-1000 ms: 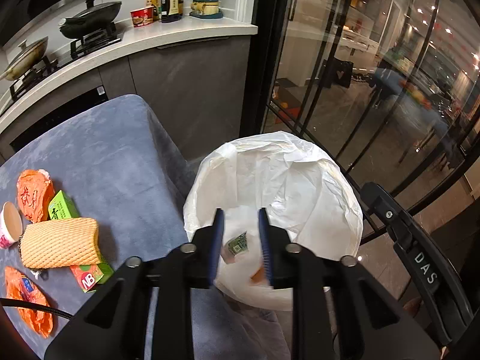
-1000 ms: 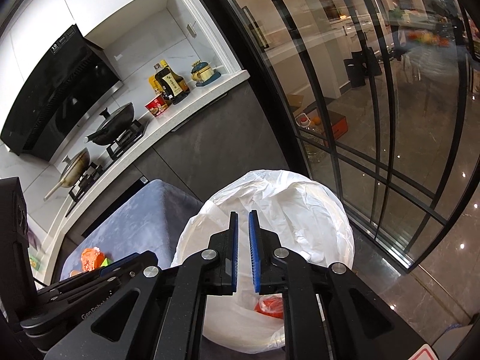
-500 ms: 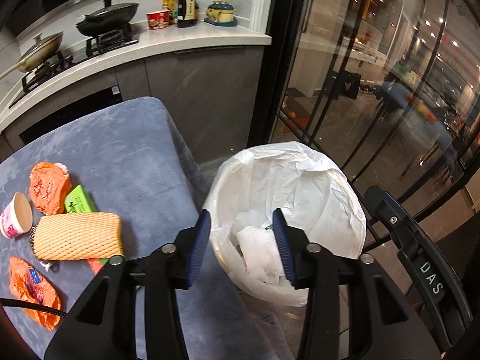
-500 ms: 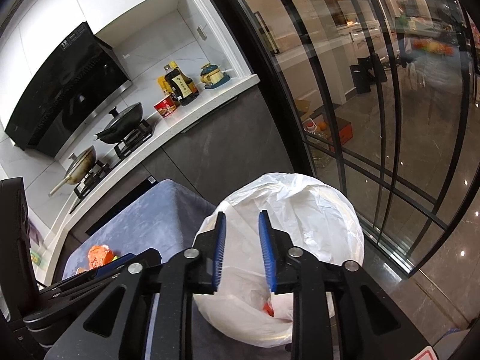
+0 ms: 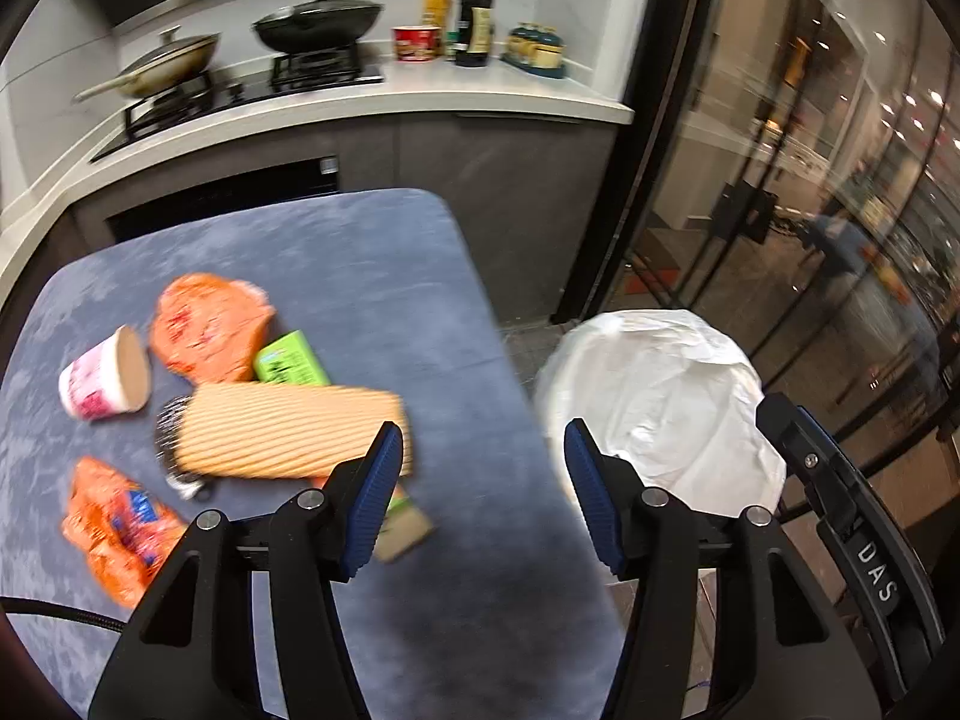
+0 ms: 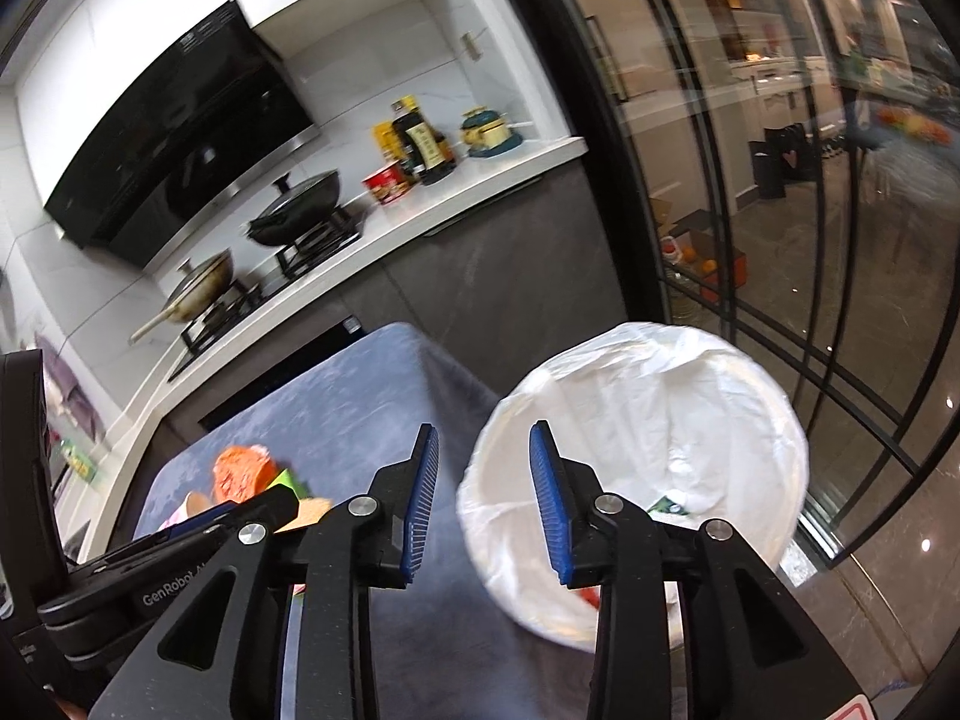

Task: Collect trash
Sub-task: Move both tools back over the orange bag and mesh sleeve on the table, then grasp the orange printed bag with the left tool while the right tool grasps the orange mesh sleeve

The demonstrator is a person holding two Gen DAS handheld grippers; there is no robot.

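Both sets of jaws are empty and opening: the left gripper (image 5: pixel 477 492) and the right gripper (image 6: pixel 483 498) hold nothing. The trash is left of the left jaws, on the soft blue bench (image 5: pixel 360 276). The bin (image 5: pixel 660 408), lined with a thin white bag, is to the right of them. Next, one piece should be picked, likely the ribbed foam net (image 5: pixel 288 429), just beside the left jaw. It is squashy, so it should be pinched gently. The crinkly orange wrapper (image 5: pixel 207 327) and paper cup (image 5: pixel 105 375) lie further left.
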